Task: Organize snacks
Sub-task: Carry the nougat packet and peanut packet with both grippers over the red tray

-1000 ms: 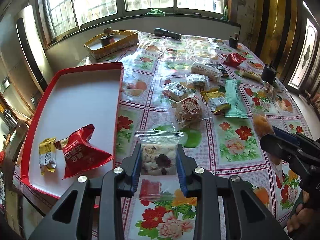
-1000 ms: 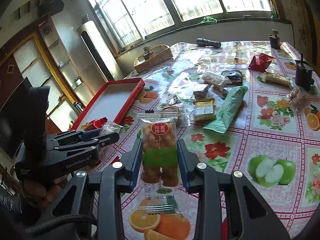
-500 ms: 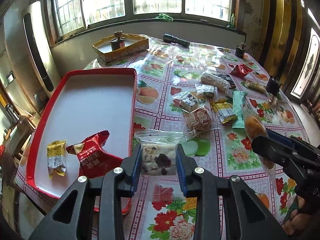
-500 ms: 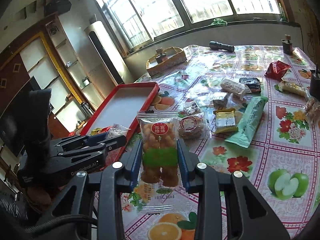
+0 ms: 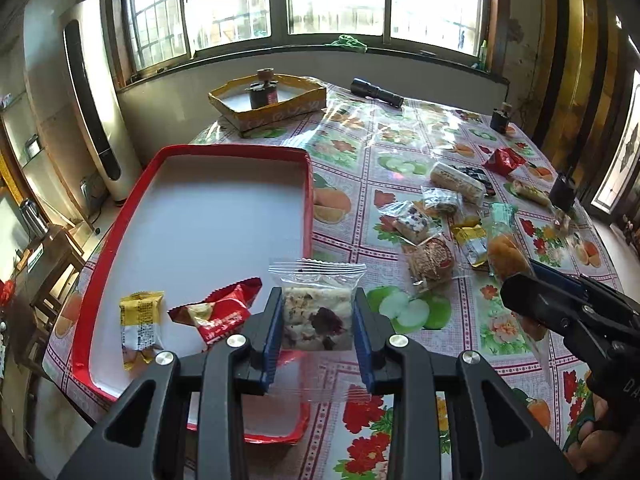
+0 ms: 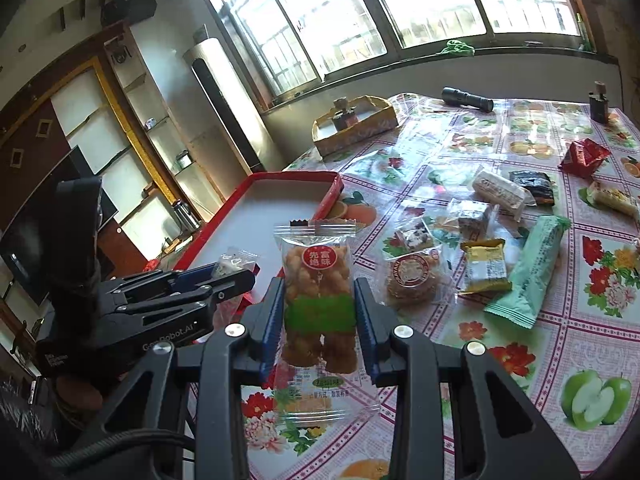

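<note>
Now nearer the red tray (image 5: pixel 308 184), both snacks aloft.

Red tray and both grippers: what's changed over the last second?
Both grippers have carried their snacks toward the red tray: the left gripper, clamped on the clear-wrapped white nougat square, now hangs over the tray's near corner. The right gripper keeps its clear pack of golden fried balls. Nothing released; snacks in tray and on table unmoved.

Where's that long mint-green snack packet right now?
In the right wrist view, the mint-green packet lies on the flowered tablecloth, right of centre, beside the yellow packet, outside the red tray.
</note>
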Available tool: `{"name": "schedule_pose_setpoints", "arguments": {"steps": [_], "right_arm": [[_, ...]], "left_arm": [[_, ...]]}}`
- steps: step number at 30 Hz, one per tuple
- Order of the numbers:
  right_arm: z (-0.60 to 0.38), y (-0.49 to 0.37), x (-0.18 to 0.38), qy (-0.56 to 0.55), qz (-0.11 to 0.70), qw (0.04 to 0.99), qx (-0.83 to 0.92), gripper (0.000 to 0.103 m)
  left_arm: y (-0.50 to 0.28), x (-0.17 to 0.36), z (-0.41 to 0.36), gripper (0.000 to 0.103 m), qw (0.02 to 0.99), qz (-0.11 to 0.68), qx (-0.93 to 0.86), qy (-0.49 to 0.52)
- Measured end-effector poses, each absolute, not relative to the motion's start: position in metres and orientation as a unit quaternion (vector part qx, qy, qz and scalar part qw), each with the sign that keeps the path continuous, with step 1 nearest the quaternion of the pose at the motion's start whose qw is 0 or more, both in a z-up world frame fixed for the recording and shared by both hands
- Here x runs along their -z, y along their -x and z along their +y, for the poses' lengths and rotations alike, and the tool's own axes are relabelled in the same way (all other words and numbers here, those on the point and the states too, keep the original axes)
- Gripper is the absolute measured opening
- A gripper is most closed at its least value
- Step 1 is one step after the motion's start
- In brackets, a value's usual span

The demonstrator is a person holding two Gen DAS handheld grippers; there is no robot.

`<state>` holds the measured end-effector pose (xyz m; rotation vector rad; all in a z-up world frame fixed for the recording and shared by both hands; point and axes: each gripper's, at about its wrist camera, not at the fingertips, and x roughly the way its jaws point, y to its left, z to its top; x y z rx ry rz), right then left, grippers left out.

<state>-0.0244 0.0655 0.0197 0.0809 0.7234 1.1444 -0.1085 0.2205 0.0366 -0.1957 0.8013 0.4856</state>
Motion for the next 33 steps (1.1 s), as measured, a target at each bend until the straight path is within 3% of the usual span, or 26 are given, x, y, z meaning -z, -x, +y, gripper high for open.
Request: {"name": "schedule_pose_setpoints", "arguments": {"steps": [17, 33], "right_arm": [[0.136, 0.011, -0.018, -0.044, 0.352, 0.744, -0.566, 0.036], [0.259, 0.001, 0.011, 0.014, 0.399, 0.711, -0.579, 0.036]], "left_arm": [[0.132, -0.044, 0.317, 0.031, 0.868, 0.359, -0.296, 0.173], [0.113, -0.015, 0.375, 0.031, 0.837, 0.389, -0.327, 0.205]]}}
